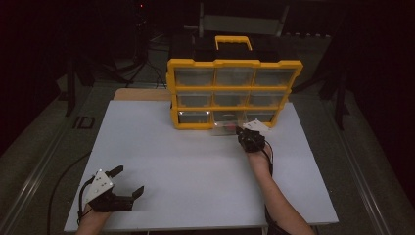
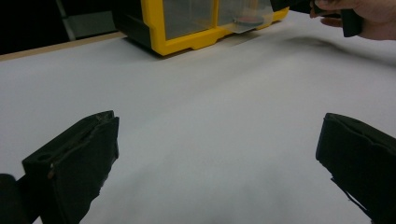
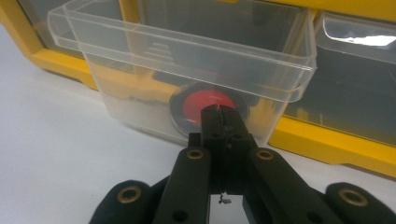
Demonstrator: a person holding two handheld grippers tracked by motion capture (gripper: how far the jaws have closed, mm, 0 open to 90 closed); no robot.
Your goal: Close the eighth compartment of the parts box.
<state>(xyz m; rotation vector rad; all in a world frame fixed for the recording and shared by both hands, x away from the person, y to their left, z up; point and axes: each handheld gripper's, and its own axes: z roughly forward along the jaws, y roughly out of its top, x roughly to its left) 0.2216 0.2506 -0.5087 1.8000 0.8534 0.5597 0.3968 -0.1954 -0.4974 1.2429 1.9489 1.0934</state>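
- The clear plastic drawer (image 3: 187,70) sticks out of the bottom row, middle slot, of the yellow organiser (image 1: 234,93), which stands upright at the far edge of the white desk (image 1: 186,161), about midway along it. The drawer's floor rests just above or on the desk in front of the cabinet.
- Inside the drawer, seen through its front wall, lies a round black-rimmed disc with a red centre (image 3: 205,106).
- The right gripper (image 3: 218,112) has its jaws pressed together at the drawer's front wall, right in front of the red disc. Whether a lip of the drawer is pinched between the tips cannot be told. In the high view this right gripper (image 1: 243,131) sits at the drawer's front, the forearm reaching in from the near edge.
- The other drawers in the cabinet sit pushed in; the one to the right of the open drawer (image 3: 355,74) is flush in its frame.
- The left gripper (image 1: 128,182) rests near the desk's near left corner, well apart from the cabinet, jaws spread wide with nothing between them, bare white desk showing in the gap.
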